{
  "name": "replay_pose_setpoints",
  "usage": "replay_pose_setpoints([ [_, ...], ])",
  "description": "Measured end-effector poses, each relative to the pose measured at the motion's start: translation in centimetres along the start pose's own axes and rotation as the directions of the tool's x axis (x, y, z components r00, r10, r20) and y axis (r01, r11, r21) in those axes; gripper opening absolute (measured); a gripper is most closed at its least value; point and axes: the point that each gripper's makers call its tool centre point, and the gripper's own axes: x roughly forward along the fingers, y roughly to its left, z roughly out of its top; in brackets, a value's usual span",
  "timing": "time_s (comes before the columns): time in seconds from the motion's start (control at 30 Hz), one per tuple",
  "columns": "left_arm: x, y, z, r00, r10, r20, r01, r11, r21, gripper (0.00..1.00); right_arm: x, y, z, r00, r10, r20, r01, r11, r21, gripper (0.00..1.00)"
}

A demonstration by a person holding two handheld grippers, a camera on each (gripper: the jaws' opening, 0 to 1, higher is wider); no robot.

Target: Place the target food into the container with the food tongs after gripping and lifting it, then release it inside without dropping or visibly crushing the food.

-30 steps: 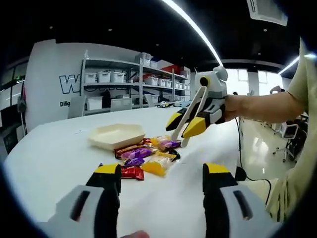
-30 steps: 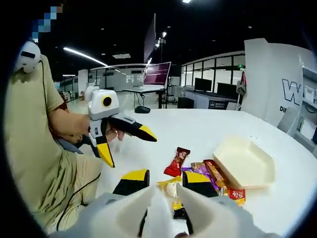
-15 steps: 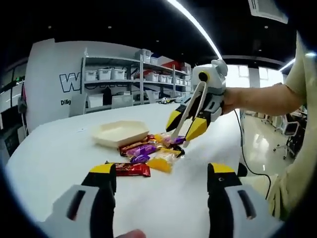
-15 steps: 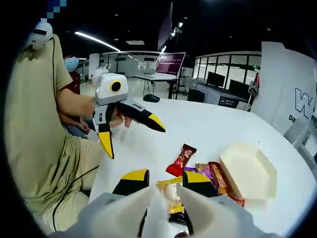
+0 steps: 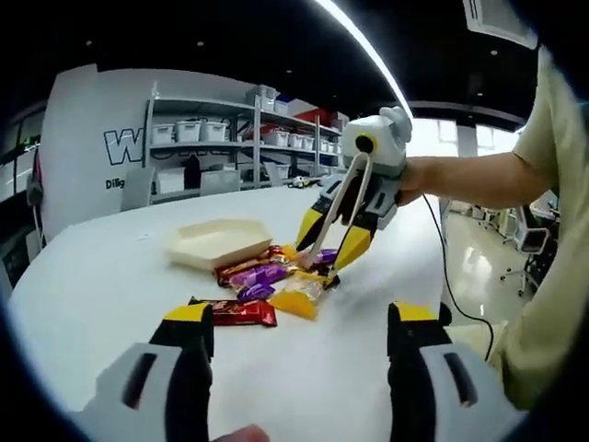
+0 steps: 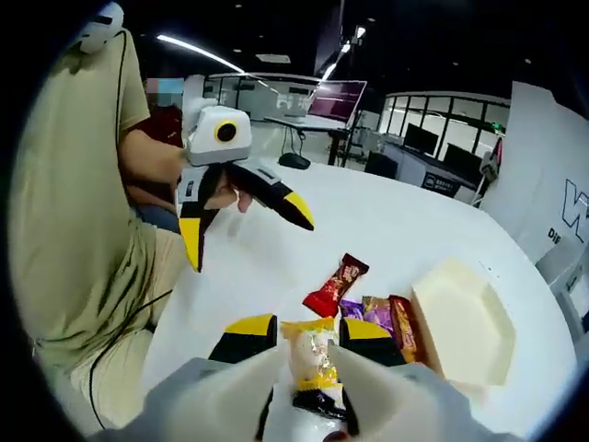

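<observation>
White food tongs (image 5: 336, 214) are held in my right gripper (image 5: 331, 239), which is shut on them; their tips reach down into a pile of wrapped snacks (image 5: 262, 281) on the white table (image 5: 92, 285). From my right gripper (image 6: 308, 327), a yellow-wrapped snack (image 6: 311, 364) lies between the two arms of the tongs (image 6: 241, 391); whether they pinch it I cannot tell. A cream hexagonal container (image 5: 219, 241) sits just behind the pile and looks empty (image 6: 460, 322). My left gripper (image 5: 302, 318) hovers open in front of the pile, holding nothing (image 6: 244, 235).
A red snack (image 6: 336, 285) lies apart from the pile, toward the left gripper. A person's bare arm (image 5: 469, 180) and beige shirt (image 6: 64, 212) stand close at the table edge. Shelves with white bins (image 5: 212, 138) line the far wall. A cable (image 5: 440, 262) hangs off the table.
The right gripper has brought the tongs lower and closer onto the pile; the yellow snack now sits further up between the tong arms. The left gripper stays open.
</observation>
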Motion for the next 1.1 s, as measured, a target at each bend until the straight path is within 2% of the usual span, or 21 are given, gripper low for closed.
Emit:
replay_pose_setpoints([
  [0.1, 0.3, -0.1, 0.1, 1.000, -0.007, -0.002, 0.007, 1.000, 0.004, 0.75, 0.3, -0.2, 0.0, 1.000, 0.018, 0.000, -0.018, 1.000, -0.010, 0.22],
  [0.33, 0.4, -0.1, -0.2, 1.000, -0.015, -0.008, 0.015, 1.000, -0.017, 0.76, 0.9, -0.3, -0.4, 0.997, 0.056, -0.056, -0.061, 0.994, -0.086, 0.22],
  [0.53, 0.3, 0.2, -0.4, 1.000, -0.015, -0.018, 0.015, 1.000, -0.017, 0.76, 1.4, -0.7, -0.2, 0.995, 0.081, -0.054, -0.085, 0.993, -0.087, 0.22],
  [0.7, 0.2, 0.7, -0.6, 1.000, -0.007, -0.022, 0.006, 1.000, -0.022, 0.76, 2.0, -1.5, 0.9, 0.997, 0.077, -0.016, -0.077, 0.996, -0.039, 0.22],
  [1.1, 0.0, 1.6, -0.4, 1.000, 0.021, -0.012, -0.022, 0.999, -0.032, 0.75, 4.7, -2.8, 2.6, 0.998, 0.054, 0.022, -0.055, 0.998, 0.026, 0.22],
])
